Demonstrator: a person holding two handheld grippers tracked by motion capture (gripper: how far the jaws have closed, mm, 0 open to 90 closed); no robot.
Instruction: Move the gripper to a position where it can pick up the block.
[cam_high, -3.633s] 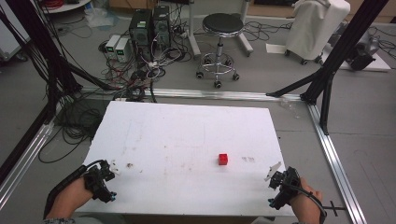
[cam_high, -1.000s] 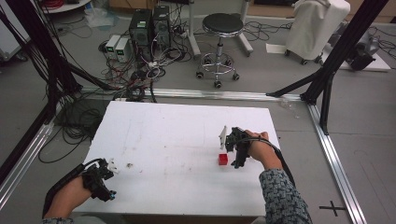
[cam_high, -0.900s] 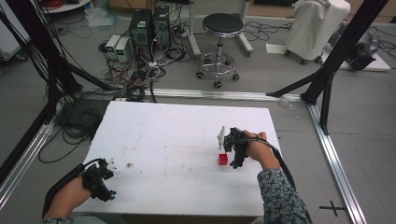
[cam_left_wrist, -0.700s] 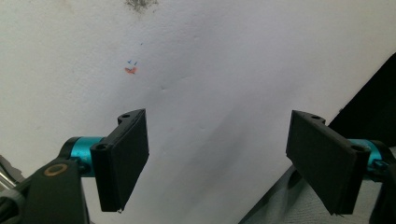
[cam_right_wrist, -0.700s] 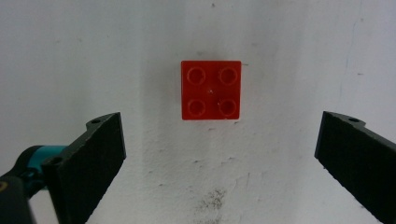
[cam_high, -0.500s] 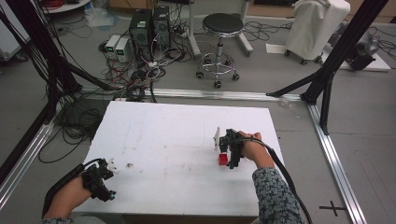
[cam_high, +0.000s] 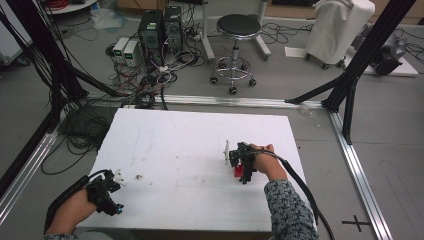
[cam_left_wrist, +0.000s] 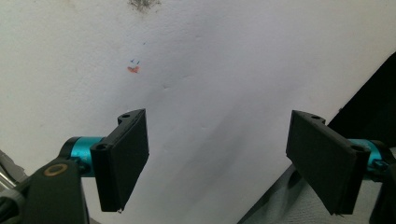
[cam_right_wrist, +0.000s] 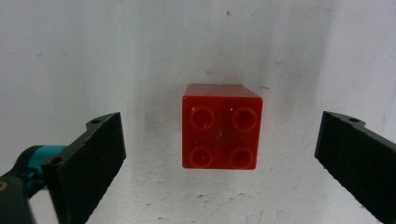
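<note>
red four-stud brick (cam_right_wrist: 220, 126) | upright, studs up | on white table (cam_high: 175, 145)

One red brick (cam_right_wrist: 221, 127) with four studs is sitting on one white tabletop (cam_high: 175, 145). Two claws are showing: left claw (cam_high: 119, 176), right claw (cam_high: 231, 156). One stool (cam_high: 238, 30) is standing behind.

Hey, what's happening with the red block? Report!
Right gripper open, jaws either side of red block, not touching. Left gripper open over bare white table. Nothing in the way.

A lab or test workshop: black frame posts (cam_high: 55, 75) at 10 o'clock, electronics boxes with tangled cables (cam_high: 150, 45) at 11, a rolling stool (cam_high: 239, 30) at 12.
</note>
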